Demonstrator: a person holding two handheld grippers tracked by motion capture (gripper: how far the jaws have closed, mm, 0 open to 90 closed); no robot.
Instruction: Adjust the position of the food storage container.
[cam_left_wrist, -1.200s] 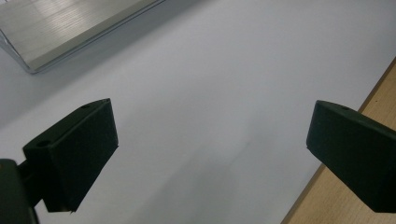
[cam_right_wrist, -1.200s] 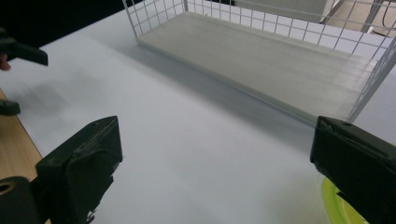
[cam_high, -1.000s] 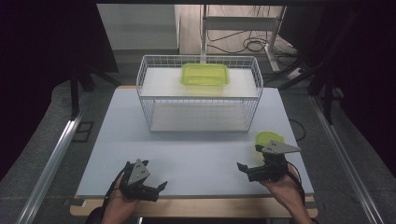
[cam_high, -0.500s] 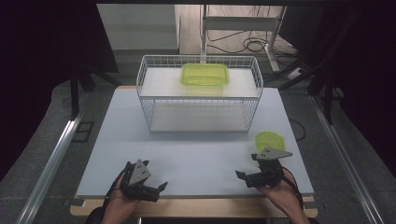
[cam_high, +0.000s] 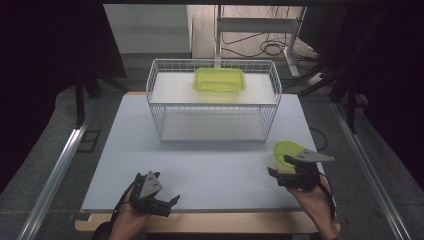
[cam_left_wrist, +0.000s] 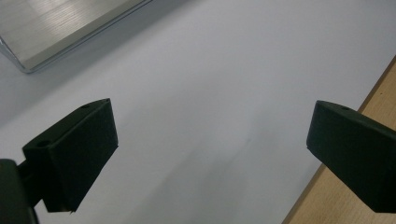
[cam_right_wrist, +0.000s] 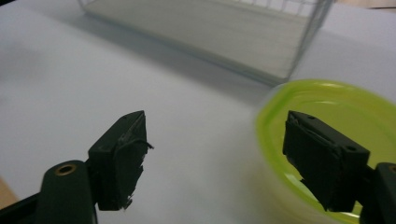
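Observation:
A small round green bowl (cam_high: 285, 149) sits on the white table (cam_high: 210, 165) at the right, in front of the wire basket (cam_high: 214, 107). My right gripper (cam_high: 280, 168) stands open just in front of the bowl. In the right gripper view (cam_right_wrist: 215, 154) one jaw hangs over the bowl (cam_right_wrist: 327, 140) and the other over bare table, with nothing between them. A green rectangular container (cam_high: 220, 80) rests on the basket's upper shelf. Near the table's front edge at the left, my left gripper (cam_high: 171, 205) is open over bare table (cam_left_wrist: 210, 149).
A wooden strip (cam_high: 210, 220) runs along the table's front edge and also shows as a wooden edge (cam_left_wrist: 369, 93) beside one left jaw. A brushed metal edge (cam_left_wrist: 51, 28) lies ahead of the left gripper. Metal rails (cam_high: 55, 175) flank the table.
My right gripper dipped toward the front edge, then came back up beside the bowl, a little further right. The left gripper and the bowl have stayed put.

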